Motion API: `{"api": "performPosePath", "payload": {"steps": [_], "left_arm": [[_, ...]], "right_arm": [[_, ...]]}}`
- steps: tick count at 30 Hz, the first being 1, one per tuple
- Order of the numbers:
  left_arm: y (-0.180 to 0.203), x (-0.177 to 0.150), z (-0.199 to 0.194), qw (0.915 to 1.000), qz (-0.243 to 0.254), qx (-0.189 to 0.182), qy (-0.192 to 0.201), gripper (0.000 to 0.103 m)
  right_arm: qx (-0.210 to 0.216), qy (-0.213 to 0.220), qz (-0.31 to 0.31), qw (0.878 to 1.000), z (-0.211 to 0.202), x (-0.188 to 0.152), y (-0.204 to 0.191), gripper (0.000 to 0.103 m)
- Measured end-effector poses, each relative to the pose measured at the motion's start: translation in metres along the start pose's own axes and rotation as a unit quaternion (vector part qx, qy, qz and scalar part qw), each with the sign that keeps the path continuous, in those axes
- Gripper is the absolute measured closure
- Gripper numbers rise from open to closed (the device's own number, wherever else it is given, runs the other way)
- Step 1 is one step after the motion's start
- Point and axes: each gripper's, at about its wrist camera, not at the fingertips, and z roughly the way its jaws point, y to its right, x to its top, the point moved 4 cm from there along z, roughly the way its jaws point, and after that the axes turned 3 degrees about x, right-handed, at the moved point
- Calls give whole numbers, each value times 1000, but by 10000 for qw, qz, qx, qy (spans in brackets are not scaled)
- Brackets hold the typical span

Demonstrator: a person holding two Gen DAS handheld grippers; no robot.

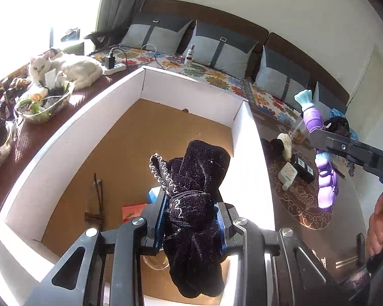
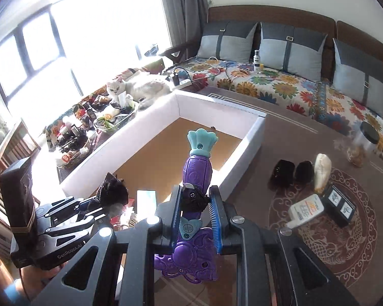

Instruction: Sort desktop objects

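My left gripper [image 1: 191, 219] pinches a black fuzzy bundled cloth with white zigzag stitching [image 1: 194, 204] between its blue-padded fingers, and the cloth hangs above the inside of the large white-walled box with a brown cardboard floor [image 1: 71, 137]. My right gripper [image 2: 195, 204] is clamped on a purple plastic toy water gun with a teal fan-shaped tip [image 2: 195, 170], holding it upright just over the near right corner of that same box; the toy's body runs on below the fingers.

Inside the box, under the cloth, lie a red flat packet [image 1: 132, 211] and a small light-blue block [image 1: 153, 195], partly hidden by my left fingers. Right of the box, on the brown patterned table mat [image 2: 344, 242], sit a white tube with orange print [image 2: 306, 209], a black box with two white labels [image 2: 340, 206] touching it, a cream elongated object [image 2: 321, 173] and two dark pouches [image 2: 293, 173]. Left of the box stands a clear tray of clutter [image 1: 42, 107], and beyond it a white cat [image 1: 69, 67] lies near a power strip [image 1: 115, 67]. Behind the box runs a sofa with a flowered cover [image 2: 280, 84].
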Motion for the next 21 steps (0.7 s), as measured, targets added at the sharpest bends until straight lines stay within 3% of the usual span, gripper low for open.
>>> {"api": "performPosePath", "payload": {"steps": [5, 7, 8, 9, 10, 12, 14, 16, 17, 18, 21], "left_arm": [[-30, -15, 39, 9968, -107, 452, -646, 69], [-28, -22, 54, 9937, -125, 662, -893, 56], [-27, -21, 54, 9936, -116, 729, -854, 56], [-26, -18, 49, 9947, -111, 731, -713, 43], [-24, -16, 46, 9953, -111, 742, -612, 26], [-32, -17, 28, 9961, -125, 815, -319, 15], [-30, -16, 22, 9959, -82, 889, -135, 15], [-27, -16, 18, 9955, 21, 949, 17, 15], [-22, -17, 16, 9953, 112, 962, 68, 15], [-15, -17, 12, 9949, 230, 971, 148, 15], [10, -20, -7, 9954, 427, 745, 426, 15]], "right_arm": [[282, -395, -416, 9980, 74, -4, -55, 81], [196, -716, -491, 9960, 105, -15, -59, 80], [159, -929, -452, 9945, 118, -22, -58, 77], [78, -1100, -382, 9932, 129, -29, -52, 70], [19, -1184, -310, 9925, 136, -34, -48, 70], [47, -1116, -135, 9937, 136, -37, -37, 70], [140, -873, -8, 9961, 120, -37, -30, 69], [50, -564, -18, 9984, 96, -37, -20, 53], [-50, -334, -23, 9994, 80, -37, -13, 32], [-188, -79, -33, 9998, 63, -40, -5, 19], [-741, 468, -44, 9961, 15, -59, 28, 8]]}}
